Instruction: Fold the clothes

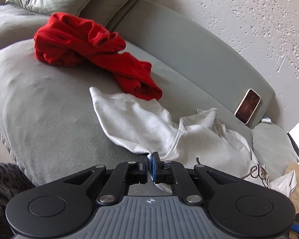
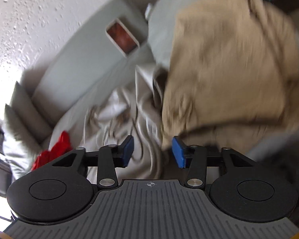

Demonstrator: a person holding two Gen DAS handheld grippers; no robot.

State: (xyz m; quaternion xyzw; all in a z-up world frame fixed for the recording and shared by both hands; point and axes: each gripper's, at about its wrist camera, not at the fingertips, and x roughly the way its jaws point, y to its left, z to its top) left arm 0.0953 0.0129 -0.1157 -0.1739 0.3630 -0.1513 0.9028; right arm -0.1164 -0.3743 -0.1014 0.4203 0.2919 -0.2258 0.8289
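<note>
The left gripper [image 1: 150, 160] is pinched on an edge of the white top [image 1: 141, 123], which lies rumpled on the sofa [image 1: 49, 107] just in front of the red garment [image 1: 85, 45], likely to draw it flat. The right gripper [image 2: 152, 151] hangs with fingers spread and empty over that top, beside the tan garment [image 2: 229, 63] (view blurred), likely seeking a second edge.

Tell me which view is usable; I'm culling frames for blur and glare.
Left wrist view: sharp, evenly lit; the left gripper clamps the white garment. Right wrist view: motion-smeared tan garment, blown-out glare at the left edge, right gripper crisp.
</note>
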